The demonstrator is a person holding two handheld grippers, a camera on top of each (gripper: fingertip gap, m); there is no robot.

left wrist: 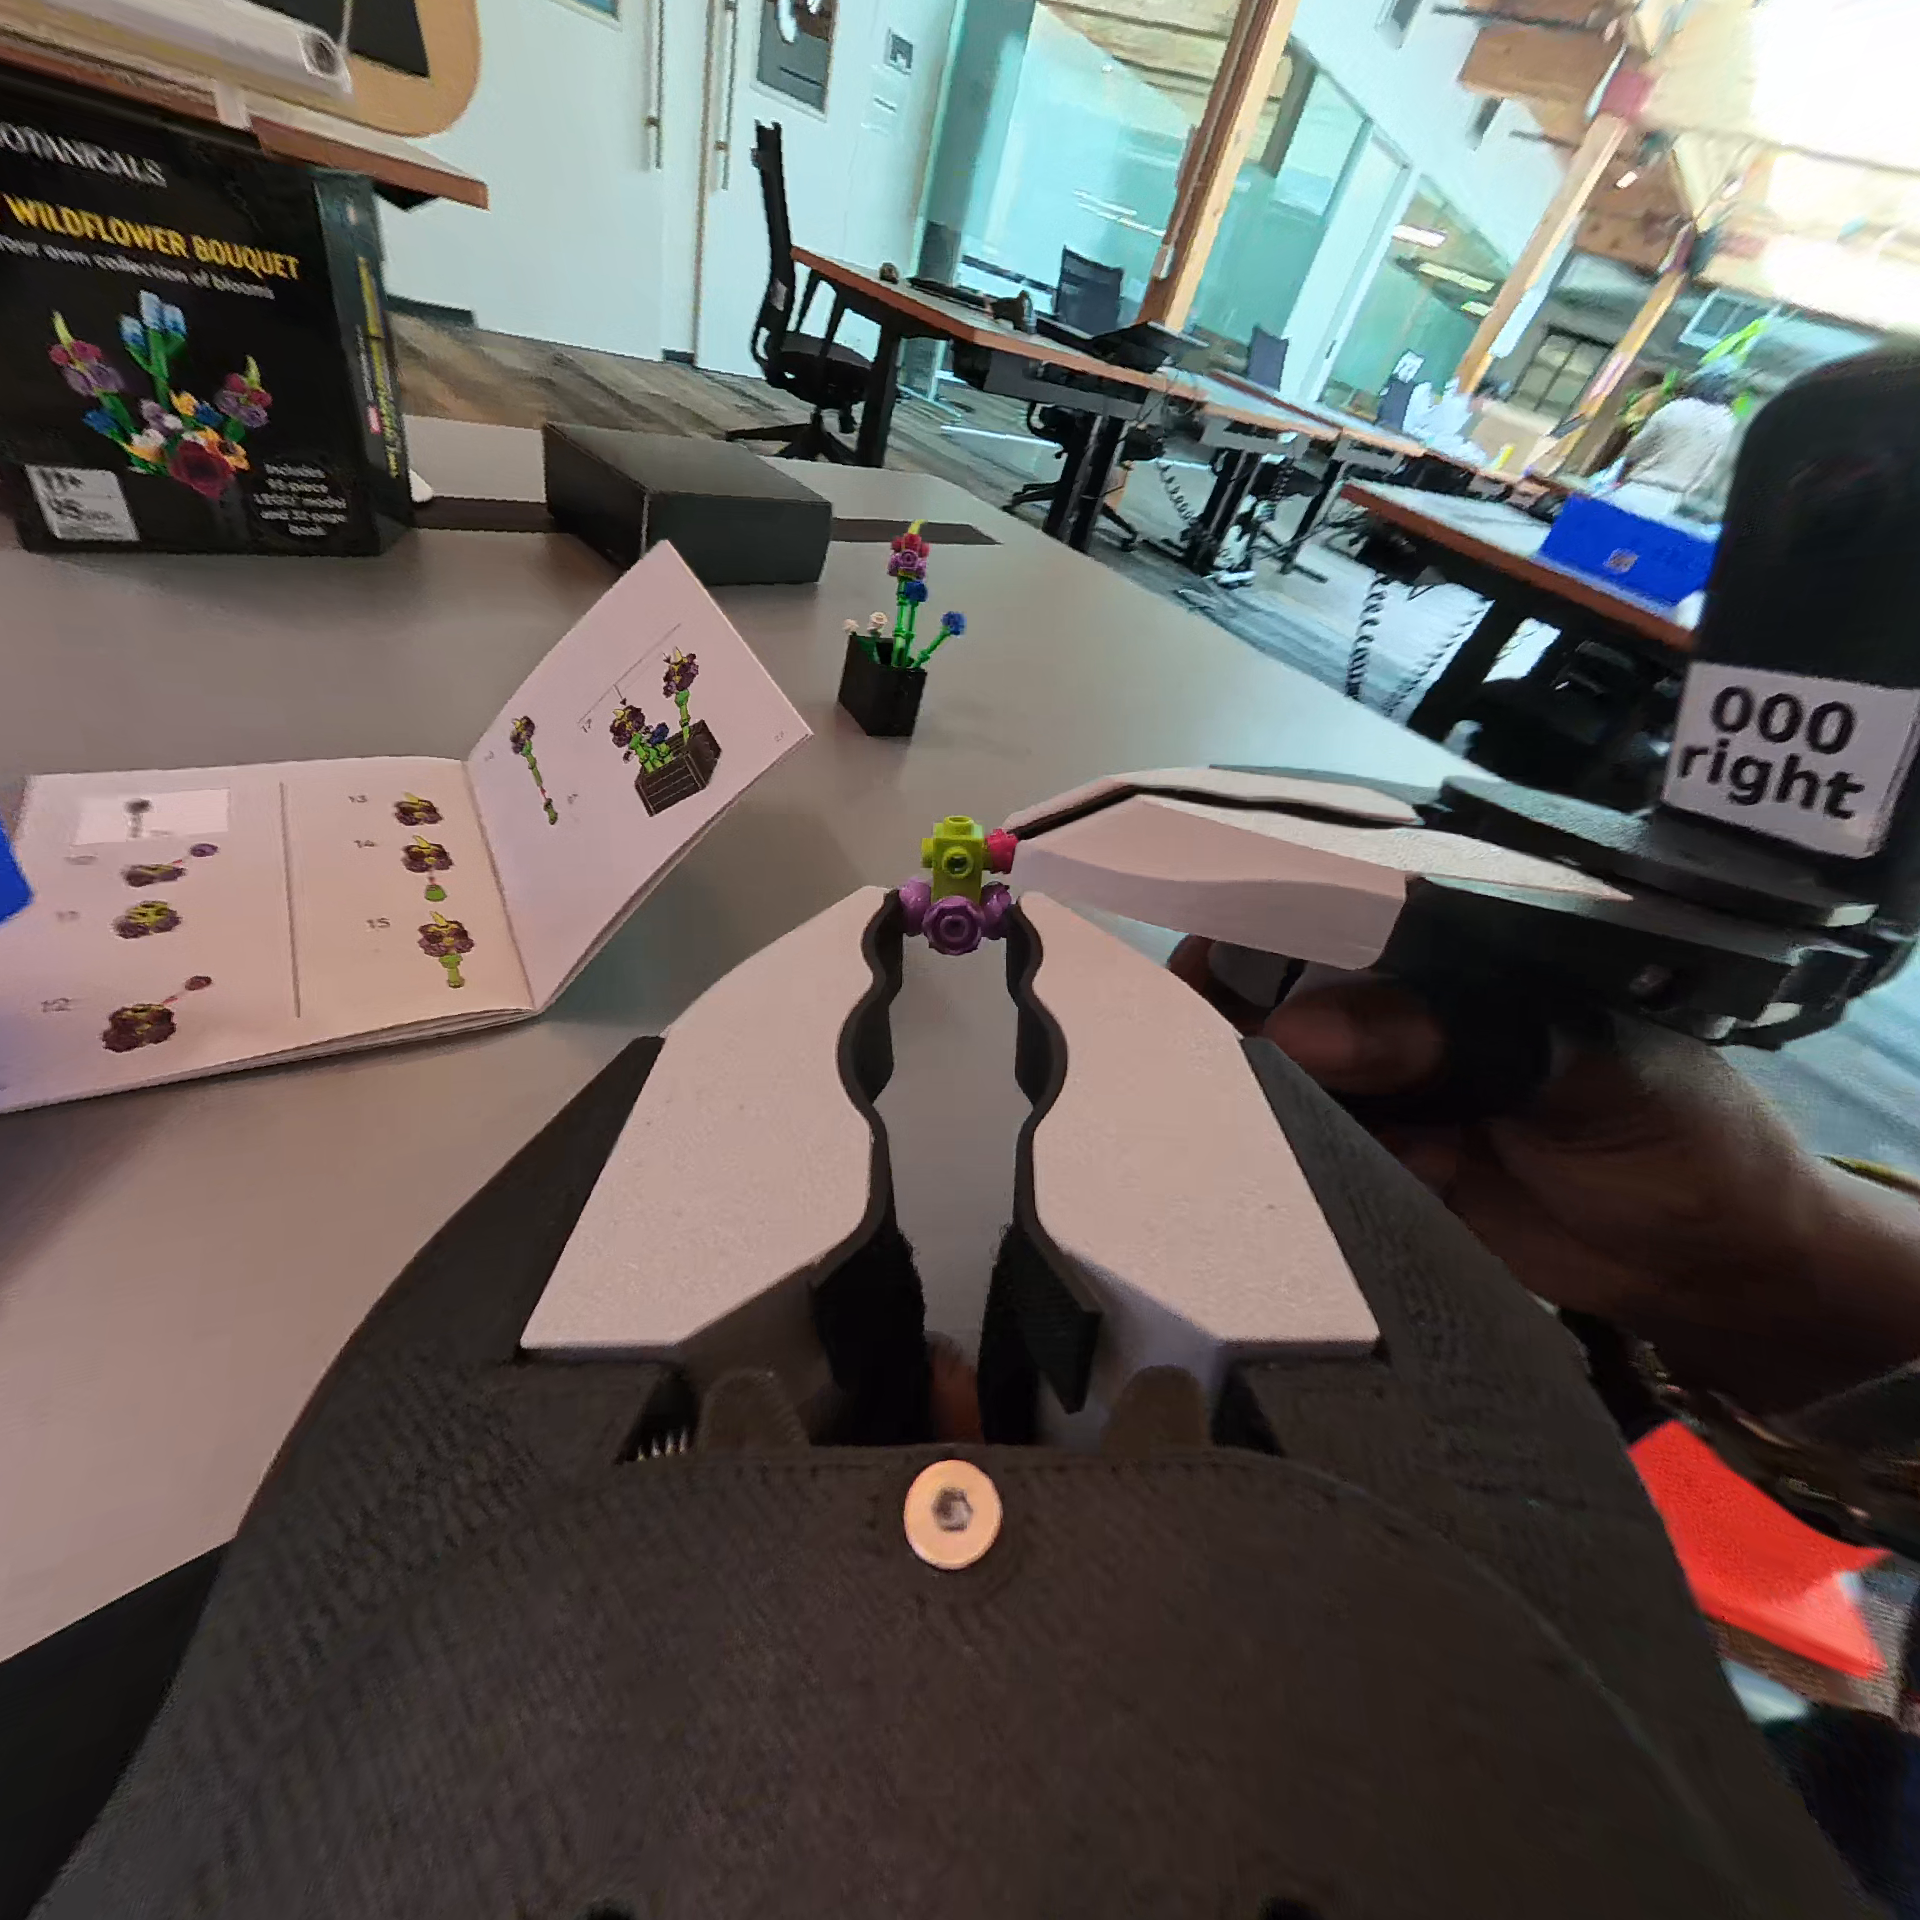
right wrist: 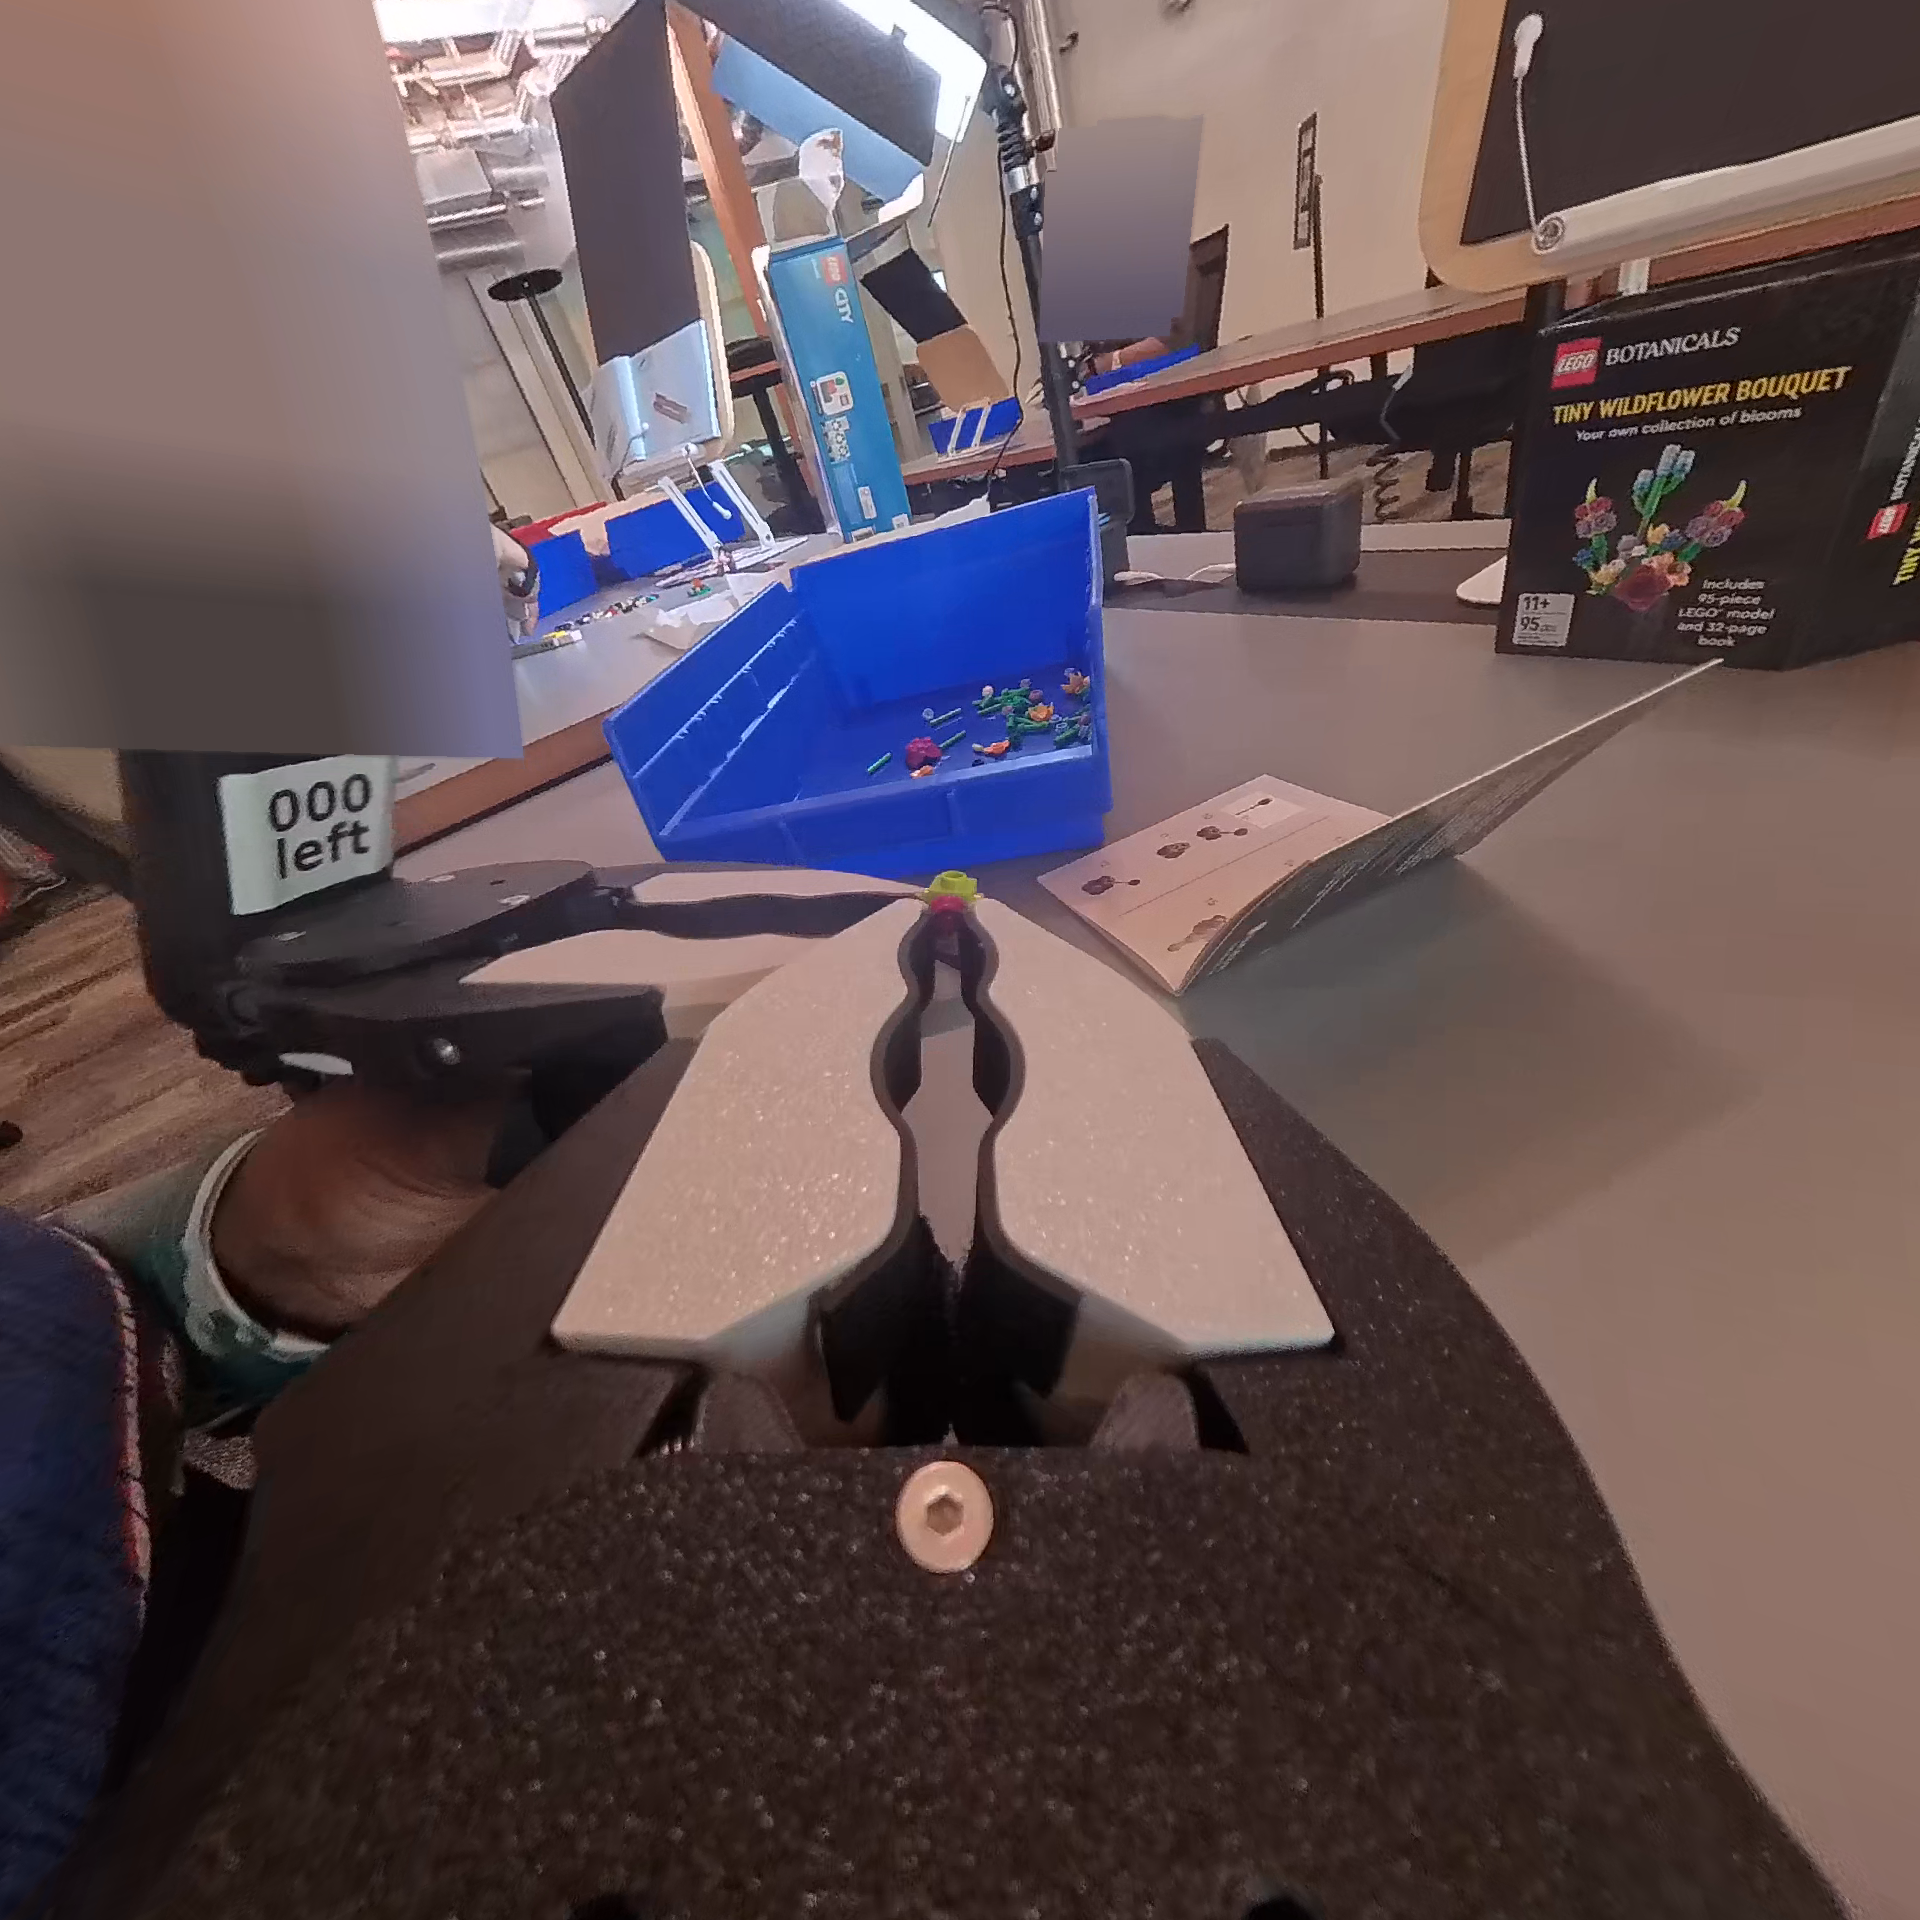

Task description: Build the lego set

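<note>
My left gripper [left wrist: 953, 914] is shut on a small flower piece [left wrist: 954, 883]: purple round blooms below a lime green studded block. My right gripper [right wrist: 948, 920] comes in from the right in the left wrist view [left wrist: 1013, 852] and is shut on a small pink piece [left wrist: 1001, 849], which touches the right side of the lime block. In the right wrist view the pink piece [right wrist: 945, 906] sits at my fingertips with the lime block [right wrist: 952, 886] just beyond. Both are held above the grey table [left wrist: 260, 1195].
An open instruction booklet [left wrist: 343, 883] lies to the left. A black pot with built flowers [left wrist: 894, 665] stands farther back. A blue bin [right wrist: 894, 717] holds loose pieces. The set's black box [right wrist: 1704, 478] and a dark block [left wrist: 686, 509] stand at the back. The tips of both grippers are at nearly the same place.
</note>
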